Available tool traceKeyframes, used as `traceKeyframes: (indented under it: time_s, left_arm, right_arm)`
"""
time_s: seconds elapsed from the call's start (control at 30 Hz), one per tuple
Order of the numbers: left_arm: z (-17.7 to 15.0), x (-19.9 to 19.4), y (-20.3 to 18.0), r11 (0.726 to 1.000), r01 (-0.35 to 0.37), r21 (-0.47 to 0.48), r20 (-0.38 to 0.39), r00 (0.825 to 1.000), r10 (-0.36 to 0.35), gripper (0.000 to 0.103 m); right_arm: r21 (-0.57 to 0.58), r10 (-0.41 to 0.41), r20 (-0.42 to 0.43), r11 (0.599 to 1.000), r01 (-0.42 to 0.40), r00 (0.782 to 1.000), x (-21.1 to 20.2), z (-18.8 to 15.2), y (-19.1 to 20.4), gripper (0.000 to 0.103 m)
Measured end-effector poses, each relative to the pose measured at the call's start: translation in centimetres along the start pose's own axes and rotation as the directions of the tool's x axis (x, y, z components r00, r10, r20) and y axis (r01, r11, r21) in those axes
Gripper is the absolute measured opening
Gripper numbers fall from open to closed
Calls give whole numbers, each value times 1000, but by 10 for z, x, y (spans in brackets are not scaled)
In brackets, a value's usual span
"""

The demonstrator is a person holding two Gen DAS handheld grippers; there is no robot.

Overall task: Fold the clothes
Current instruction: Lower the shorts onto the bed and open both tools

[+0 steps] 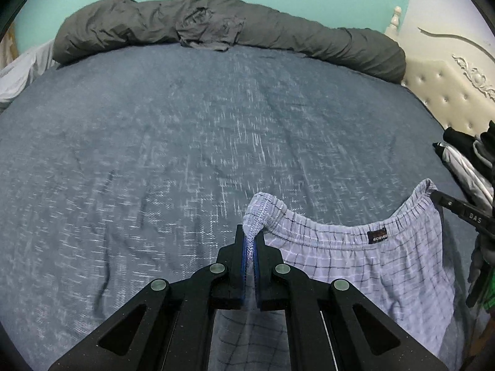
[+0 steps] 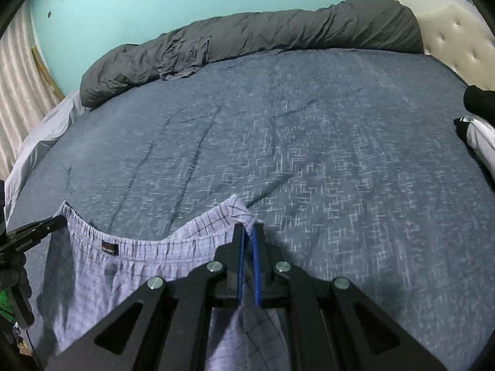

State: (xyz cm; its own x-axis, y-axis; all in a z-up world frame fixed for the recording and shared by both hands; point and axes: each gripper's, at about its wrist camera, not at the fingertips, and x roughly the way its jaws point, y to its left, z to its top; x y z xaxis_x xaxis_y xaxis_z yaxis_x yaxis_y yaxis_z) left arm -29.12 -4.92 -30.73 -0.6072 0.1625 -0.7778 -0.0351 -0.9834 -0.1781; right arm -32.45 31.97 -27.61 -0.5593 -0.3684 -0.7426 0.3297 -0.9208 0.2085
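We held the checked shorts [image 1: 371,266] up by the waistband above the blue bedspread [image 1: 154,154], left gripper [image 1: 251,238] clamped on one end, right gripper [image 2: 249,232] on the other (a small dark label [image 1: 377,236] showed between). A grey duvet [image 1: 278,31] lay rolled along the far edge.

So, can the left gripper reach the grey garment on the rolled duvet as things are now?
Probably not yet. The left gripper is shut on the checked shorts, so it is occupied, and the grey garment lies across the whole bed, on the duvet.
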Motion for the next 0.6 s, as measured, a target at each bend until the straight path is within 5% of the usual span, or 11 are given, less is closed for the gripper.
traceKeyframes:
  time_s: [0.17,0.3,0.6]
  left_arm:
    - [-4,17,5,1000,17,-3,-43,999,-17,8]
    - [-2,-2,13,999,35,-34,-14,999,-35,21]
    - [-38,-64,25,999,-15,-52,8,1000,16,32]
  right_arm:
    - [65,11,14,998,-12,1000,-4,-7,-11,8]
    - [127,23,60,991,-31,998,-23,-14,-20,35]
    - [246,42,136,966,-75,990,-67,-45,-28,37]
